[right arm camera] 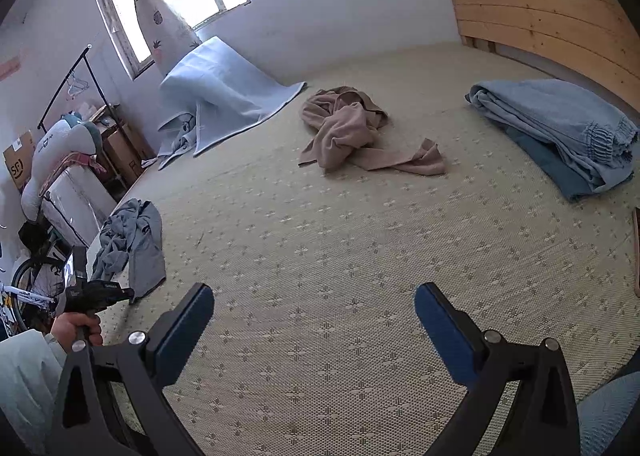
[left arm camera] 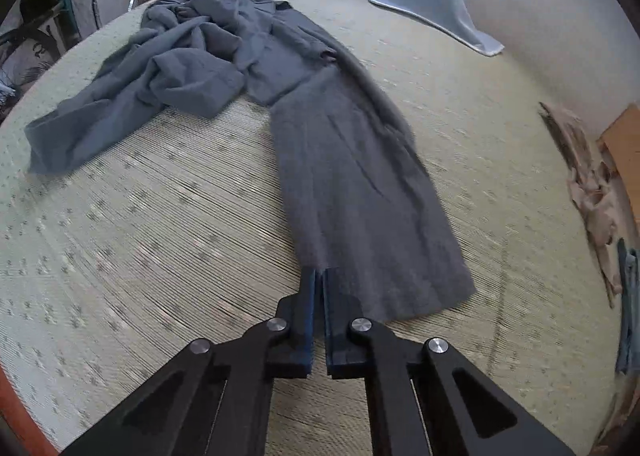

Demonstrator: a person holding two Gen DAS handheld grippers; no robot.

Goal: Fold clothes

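Note:
A grey garment (left arm camera: 352,176) lies on the woven bed mat (left arm camera: 160,216), crumpled at its far end, with one long leg stretched flat toward me. My left gripper (left arm camera: 319,276) is shut on the near left corner of that leg's hem, its blue pads pressed together on the cloth. The right wrist view shows the same grey garment (right arm camera: 132,244) at the mat's left edge, with a hand (right arm camera: 78,326) holding the left gripper (right arm camera: 100,292) beside it. My right gripper (right arm camera: 314,308) hovers open over bare mat with nothing between its fingers.
A crumpled beige garment (right arm camera: 344,128) lies mid-mat. A folded blue stack (right arm camera: 560,128) sits by the wooden headboard (right arm camera: 540,8). A light blue blanket (right arm camera: 224,96) leans on the far wall. A clothes rack, boxes and a bicycle (right arm camera: 32,288) crowd the left bedside.

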